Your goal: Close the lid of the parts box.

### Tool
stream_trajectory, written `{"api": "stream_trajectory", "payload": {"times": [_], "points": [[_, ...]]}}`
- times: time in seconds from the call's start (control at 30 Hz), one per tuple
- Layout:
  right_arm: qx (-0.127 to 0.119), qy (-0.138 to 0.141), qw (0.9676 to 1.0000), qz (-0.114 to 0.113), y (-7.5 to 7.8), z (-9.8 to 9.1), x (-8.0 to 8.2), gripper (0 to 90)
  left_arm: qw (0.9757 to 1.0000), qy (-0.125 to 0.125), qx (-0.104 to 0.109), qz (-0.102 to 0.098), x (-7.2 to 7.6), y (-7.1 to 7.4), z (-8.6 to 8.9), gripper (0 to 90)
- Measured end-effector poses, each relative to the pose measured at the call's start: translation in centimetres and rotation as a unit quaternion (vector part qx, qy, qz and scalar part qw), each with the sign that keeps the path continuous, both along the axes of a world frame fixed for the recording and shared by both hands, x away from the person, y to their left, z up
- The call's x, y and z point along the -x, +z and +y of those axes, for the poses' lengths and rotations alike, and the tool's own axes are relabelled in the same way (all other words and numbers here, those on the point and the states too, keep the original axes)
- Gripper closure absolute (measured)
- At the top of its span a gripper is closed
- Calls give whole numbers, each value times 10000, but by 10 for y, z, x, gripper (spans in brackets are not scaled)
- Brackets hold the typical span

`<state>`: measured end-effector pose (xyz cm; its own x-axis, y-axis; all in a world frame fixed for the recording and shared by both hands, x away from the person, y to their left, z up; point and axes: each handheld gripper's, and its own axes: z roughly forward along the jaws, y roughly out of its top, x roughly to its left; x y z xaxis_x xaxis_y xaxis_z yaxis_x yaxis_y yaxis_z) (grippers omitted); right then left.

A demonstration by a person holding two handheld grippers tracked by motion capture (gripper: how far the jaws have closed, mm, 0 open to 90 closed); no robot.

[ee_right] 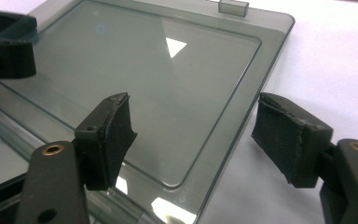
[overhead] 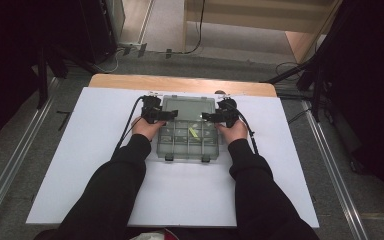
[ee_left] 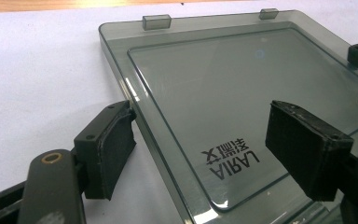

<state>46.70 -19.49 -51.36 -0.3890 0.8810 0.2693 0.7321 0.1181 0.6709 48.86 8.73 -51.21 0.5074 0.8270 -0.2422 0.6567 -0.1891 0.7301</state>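
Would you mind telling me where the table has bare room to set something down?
The white board is bare to the left of the open box, to its right out to the edge, and in front between the sleeves. The crowded part is the middle: the box with its lid laid back, flanked by the left gripper and right gripper, both open.

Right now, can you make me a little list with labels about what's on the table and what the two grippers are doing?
Table: white board over a wooden top
Main thing: smoky clear plastic organizer box, lid laid open flat
Inside: small compartments, one with a yellow-green piece
Lid print: LARIA
Left gripper: open, straddling lid's edge
Right gripper: open, straddling lid's opposite edge
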Motion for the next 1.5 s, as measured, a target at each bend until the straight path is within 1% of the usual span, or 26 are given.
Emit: {"api": "stream_trajectory", "payload": {"times": [0.1, 0.23, 0.33, 0.47, 0.6, 0.77, 0.87, 0.97, 1.03, 1.1, 1.17, 1.3, 1.33, 1.37, 1.4, 1.5], "points": [[-209, -72, 9997, 98, -3, -1, -2, 260, 10000, 16, 7, 16, 0, 0, 0, 228], [-183, -104, 9996, 179, -2, 0, -2, 262, 10000, 47, 13, 21, 0, 0, 0, 228], [-207, -113, 9994, 260, 0, 0, -1, 273, 10000, 57, 20, 24, 0, 0, -1, 228], [-245, -109, 9987, 427, 2, -2, 0, 294, 10000, 66, 26, 18, 1, 0, 0, 229], [-270, -111, 9981, 544, 4, -3, 1, 306, 10000, 72, 34, 26, 1, 0, 0, 229], [-345, -116, 9968, 718, 6, -4, 2, 326, 9999, 63, 96, 83, 0, 1, 1, 229], [-427, -42, 9959, 796, 6, -5, 2, 347, 9999, 57, 104, 101, 0, 1, 1, 229], [-410, -20, 9964, 741, 5, -4, 2, 335, 9998, 30, 77, 161, 0, 2, 2, 232], [-422, -2, 9967, 690, 5, -4, 2, 329, 9997, 42, 101, 227, 0, 3, 3, 246], [-413, -53, 9971, 633, 5, -4, 2, 337, 9995, 29, 125, 291, 0, 4, 5, 264], [-388, -86, 9977, 552, 4, -5, 1, 341, 9994, 21, 137, 319, 0, 5, 6, 278], [-396, -101, 9980, 482, 3, -5, 0, 348, 9993, 19, 141, 350, 0, 5, 6, 282], [-403, -109, 9980, 467, 3, -5, 0, 350, 9992, 18, 159, 359, 0, 5, 7, 282], [-395, -113, 9982, 448, 3, -5, 0, 351, 9989, 9, 225, 404, 0, 5, 7, 282], [-399, -129, 9982, 427, 3, -5, 1, 354, 9983, 4, 326, 477, 0, 5, 8, 304], [-396, -138, 9984, 376, 4, -4, 1, 365, 9984, -11, 322, 467, 0, 5, 8, 308]]}}
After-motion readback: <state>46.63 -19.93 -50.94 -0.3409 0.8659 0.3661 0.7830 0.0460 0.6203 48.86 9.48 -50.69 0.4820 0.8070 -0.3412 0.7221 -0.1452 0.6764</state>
